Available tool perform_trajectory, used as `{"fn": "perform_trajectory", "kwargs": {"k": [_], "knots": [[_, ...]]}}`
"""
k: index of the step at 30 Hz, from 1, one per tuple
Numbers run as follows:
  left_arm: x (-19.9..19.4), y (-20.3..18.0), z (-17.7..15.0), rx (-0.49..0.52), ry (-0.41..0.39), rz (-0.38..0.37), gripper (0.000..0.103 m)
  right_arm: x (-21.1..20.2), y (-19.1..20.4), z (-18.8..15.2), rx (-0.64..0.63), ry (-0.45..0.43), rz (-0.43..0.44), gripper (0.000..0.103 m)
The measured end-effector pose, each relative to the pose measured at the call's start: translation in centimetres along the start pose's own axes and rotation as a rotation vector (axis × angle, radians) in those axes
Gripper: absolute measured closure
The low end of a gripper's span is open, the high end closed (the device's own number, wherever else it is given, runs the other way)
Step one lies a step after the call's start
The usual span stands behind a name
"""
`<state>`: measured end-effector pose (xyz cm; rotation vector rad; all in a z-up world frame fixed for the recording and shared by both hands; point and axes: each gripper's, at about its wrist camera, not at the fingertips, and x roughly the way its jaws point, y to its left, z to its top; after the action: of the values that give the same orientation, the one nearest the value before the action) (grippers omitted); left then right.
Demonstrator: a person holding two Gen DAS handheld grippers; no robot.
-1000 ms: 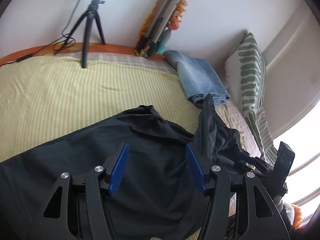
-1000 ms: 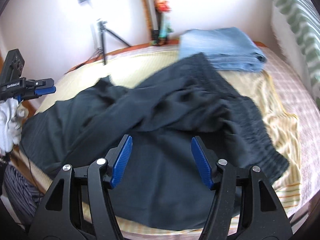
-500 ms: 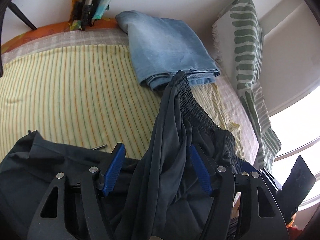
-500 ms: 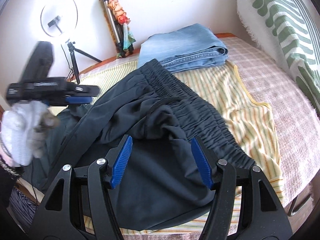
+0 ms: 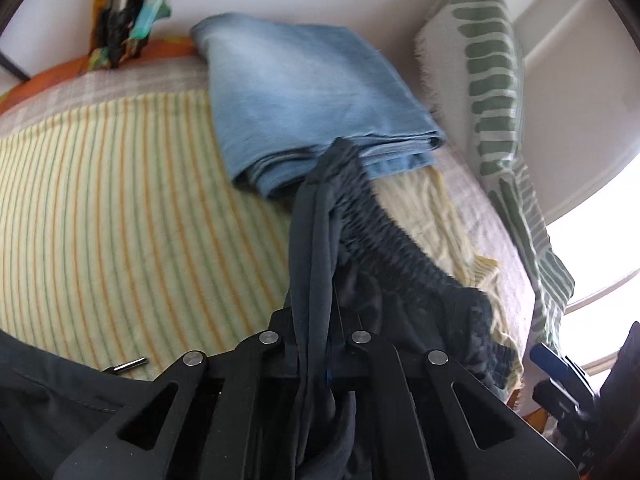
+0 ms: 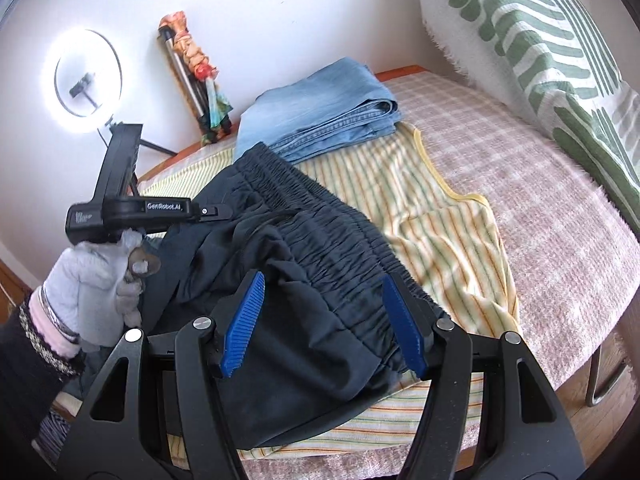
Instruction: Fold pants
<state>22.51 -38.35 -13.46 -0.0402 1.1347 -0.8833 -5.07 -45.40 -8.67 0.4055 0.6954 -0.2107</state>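
Fabric of the dark pants on the bed just got clenched in my left jaws; right jaws released over waistband. Next: clamp waistband corner, keep tension, avoid jeans.

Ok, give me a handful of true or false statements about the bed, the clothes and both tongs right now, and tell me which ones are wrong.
1. The left tongs are shut on a fold of the dark pants. True; they have just closed on it.
2. The right tongs grip the waistband. False; they stand open over the pants, pads apart.
3. The folded jeans lie near the wall, beyond the pants. True.
4. The pants are already folded into a neat stack. False; they lie bunched on the striped sheet.
5. The green-patterned pillow lies under the jeans. False; it stands at the side of the bed.
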Motion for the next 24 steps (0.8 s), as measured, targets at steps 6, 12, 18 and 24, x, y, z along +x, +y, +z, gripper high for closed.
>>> {"fn": "perform_trajectory", "kwargs": {"k": [6,12,18,24], "knots": [[-3.7,-3.8,-0.6,0.105,-0.074,-0.086,0.099,-1.0,-1.4,0.7,0.047,-0.037,-0.015,0.039],[-5.6,-8.7,-4.0,0.288,-0.035,-0.155,0.1,-1.8,-2.9,1.3,0.123,-0.062,-0.003,0.039],[-4.8,-10.3,-5.8,0.388,-0.049,-0.08,0.1,-1.9,-3.8,1.3,0.171,-0.069,0.027,0.039],[-6.3,-8.2,-3.0,0.302,-0.111,0.023,0.041,-0.5,-3.7,1.8,0.209,-0.035,0.11,0.039]]}}
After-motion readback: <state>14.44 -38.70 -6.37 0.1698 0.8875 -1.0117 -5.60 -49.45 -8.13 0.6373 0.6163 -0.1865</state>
